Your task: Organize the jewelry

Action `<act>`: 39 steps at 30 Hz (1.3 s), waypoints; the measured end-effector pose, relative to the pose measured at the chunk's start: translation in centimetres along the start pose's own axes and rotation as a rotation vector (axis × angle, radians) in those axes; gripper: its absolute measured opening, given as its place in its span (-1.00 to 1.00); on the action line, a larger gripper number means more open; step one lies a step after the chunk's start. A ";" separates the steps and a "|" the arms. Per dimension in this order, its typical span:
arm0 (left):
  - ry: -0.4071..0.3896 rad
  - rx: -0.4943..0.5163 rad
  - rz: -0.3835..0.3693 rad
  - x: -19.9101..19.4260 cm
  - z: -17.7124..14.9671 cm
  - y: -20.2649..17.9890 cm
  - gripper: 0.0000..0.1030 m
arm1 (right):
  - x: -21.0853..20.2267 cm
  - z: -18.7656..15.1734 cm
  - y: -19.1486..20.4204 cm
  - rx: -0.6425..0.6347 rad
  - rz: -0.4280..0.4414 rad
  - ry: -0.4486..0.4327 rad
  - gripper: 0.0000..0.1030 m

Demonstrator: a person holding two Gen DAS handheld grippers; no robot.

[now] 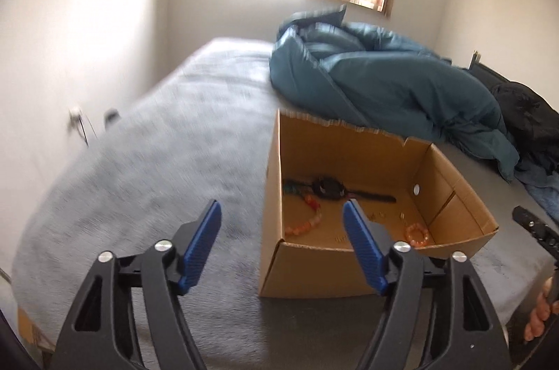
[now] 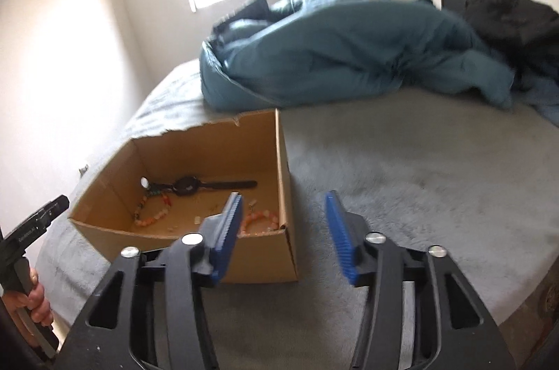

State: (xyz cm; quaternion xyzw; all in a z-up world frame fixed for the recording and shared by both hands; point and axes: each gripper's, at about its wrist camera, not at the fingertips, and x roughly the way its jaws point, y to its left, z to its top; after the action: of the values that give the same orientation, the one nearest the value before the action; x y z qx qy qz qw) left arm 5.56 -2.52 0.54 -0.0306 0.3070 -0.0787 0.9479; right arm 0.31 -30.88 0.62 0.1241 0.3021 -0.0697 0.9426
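Left wrist view: we hold the left gripper (image 1: 282, 223) above the bed (image 1: 157, 143), fingers spread wide and holding nothing. The cardboard box (image 1: 314, 272) sits on the bed, its far wall just in front of the blue duvet (image 1: 384, 83). Inside lie a black watch (image 1: 328, 187) along the far side, an orange bead bracelet (image 1: 305, 223) near the left wall, and a second orange bracelet (image 1: 417, 234) near the front wall. Some small pale pieces lie on the box floor; we cannot identify them.

Right wrist view: the right gripper (image 2: 283, 212) hangs over the box's near right corner, fingers wide apart and empty. The same box (image 2: 286, 188) shows the watch (image 2: 195, 185), the long bead bracelet (image 2: 153, 212) and the second bracelet (image 2: 260, 221) close to the front right corner. The bed (image 2: 401, 181) to the right of the box bears no jewelry that we can see.

Judgement: all visible jewelry sits in the box, so we are between placements or near the end. The next move calls for locating any remaining piece outside the box.
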 end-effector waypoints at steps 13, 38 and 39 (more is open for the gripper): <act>-0.055 0.052 -0.030 -3.9 -3.2 -3.5 0.89 | -4.8 -4.6 4.1 -0.124 -0.091 -0.184 0.72; -0.260 0.100 0.126 -6.7 -4.8 -4.5 0.90 | -8.1 -5.1 0.9 -0.123 -0.056 -0.347 0.85; -0.261 0.091 0.121 -6.8 -4.8 -4.4 0.90 | -8.1 -5.0 0.7 -0.116 -0.049 -0.348 0.85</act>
State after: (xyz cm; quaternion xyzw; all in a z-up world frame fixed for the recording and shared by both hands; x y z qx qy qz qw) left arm -3.25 -5.76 1.03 0.0211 0.1787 -0.0307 0.9832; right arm -8.84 -28.34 1.57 0.0482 0.1409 -0.0954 0.9842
